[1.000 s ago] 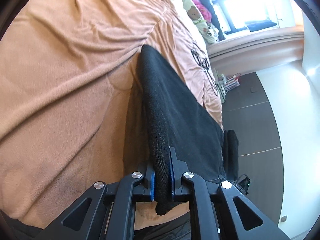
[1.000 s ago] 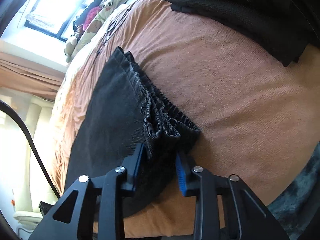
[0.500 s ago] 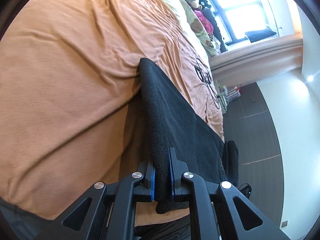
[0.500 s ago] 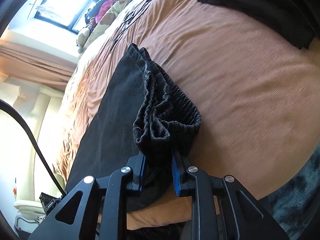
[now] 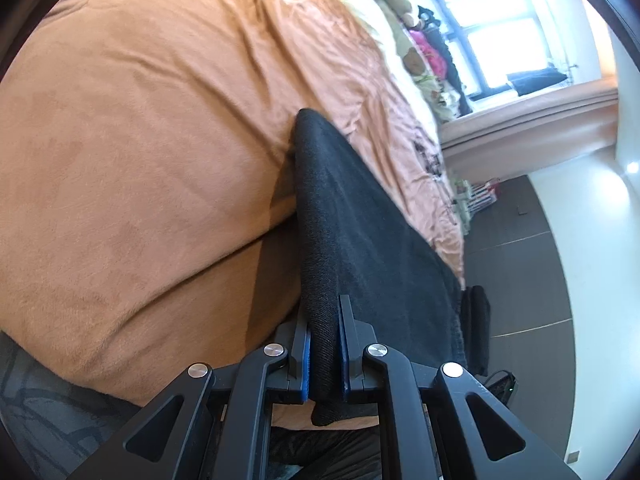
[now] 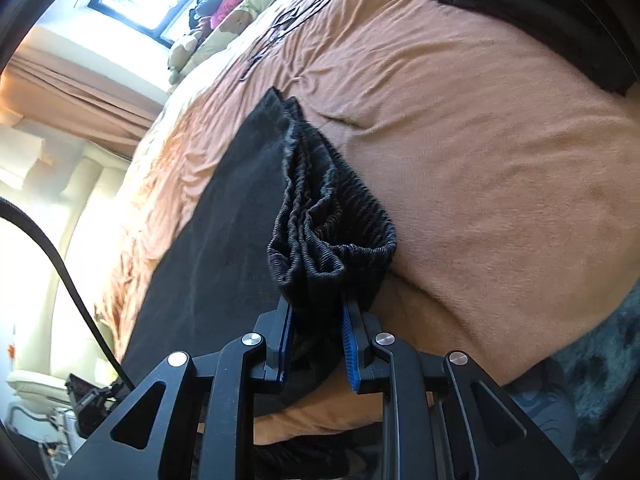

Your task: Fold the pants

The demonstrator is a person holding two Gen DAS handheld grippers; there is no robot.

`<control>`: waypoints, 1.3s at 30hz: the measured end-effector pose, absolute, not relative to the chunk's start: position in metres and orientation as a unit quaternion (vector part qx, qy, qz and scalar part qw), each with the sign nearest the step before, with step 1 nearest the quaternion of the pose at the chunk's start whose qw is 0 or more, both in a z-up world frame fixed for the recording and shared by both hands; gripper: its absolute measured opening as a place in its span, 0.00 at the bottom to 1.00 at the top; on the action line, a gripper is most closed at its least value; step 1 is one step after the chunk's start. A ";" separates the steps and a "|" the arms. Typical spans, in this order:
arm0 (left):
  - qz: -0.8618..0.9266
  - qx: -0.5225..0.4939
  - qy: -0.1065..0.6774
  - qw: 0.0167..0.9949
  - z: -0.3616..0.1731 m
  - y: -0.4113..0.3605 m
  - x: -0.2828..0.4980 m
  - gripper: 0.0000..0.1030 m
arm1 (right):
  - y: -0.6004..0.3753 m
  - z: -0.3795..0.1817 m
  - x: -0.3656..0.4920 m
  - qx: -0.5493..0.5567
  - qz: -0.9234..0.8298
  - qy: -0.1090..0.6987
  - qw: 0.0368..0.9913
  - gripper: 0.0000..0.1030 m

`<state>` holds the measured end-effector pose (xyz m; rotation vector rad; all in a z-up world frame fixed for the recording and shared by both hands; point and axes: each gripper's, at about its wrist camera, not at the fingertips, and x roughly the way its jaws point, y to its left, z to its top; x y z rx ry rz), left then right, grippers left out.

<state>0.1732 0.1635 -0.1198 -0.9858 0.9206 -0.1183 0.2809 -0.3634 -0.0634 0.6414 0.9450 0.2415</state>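
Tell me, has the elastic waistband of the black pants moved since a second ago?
Yes. The waistband has lifted off the orange blanket and bunched, now pinched in the right claw, whose jaws just closed.

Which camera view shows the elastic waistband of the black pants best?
The right wrist view. There the ribbed, gathered waistband fills the centre, pinched between the right gripper. The left wrist view shows only a plain folded edge of the pants, held in the left gripper; no waistband shows there.

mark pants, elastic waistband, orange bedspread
pants [image 5: 360, 232], left wrist view, flat black fabric mid-leg.
elastic waistband [image 6: 332, 236], right wrist view, bunched ribbed band.
orange bedspread [image 6: 500, 168], right wrist view, bare area beside waistband.
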 end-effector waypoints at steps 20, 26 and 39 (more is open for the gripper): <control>-0.023 -0.485 0.450 0.749 -0.161 0.167 0.157 0.43 | -0.348 -0.013 0.239 0.221 0.127 0.399 0.881 0.18; -0.029 -0.498 0.449 0.741 -0.167 0.169 0.151 0.47 | -0.305 -0.009 0.249 0.180 0.180 0.407 0.877 0.18; -0.050 -0.508 0.442 0.737 -0.172 0.166 0.149 0.55 | -0.198 -0.041 0.307 0.126 0.260 0.445 0.848 0.18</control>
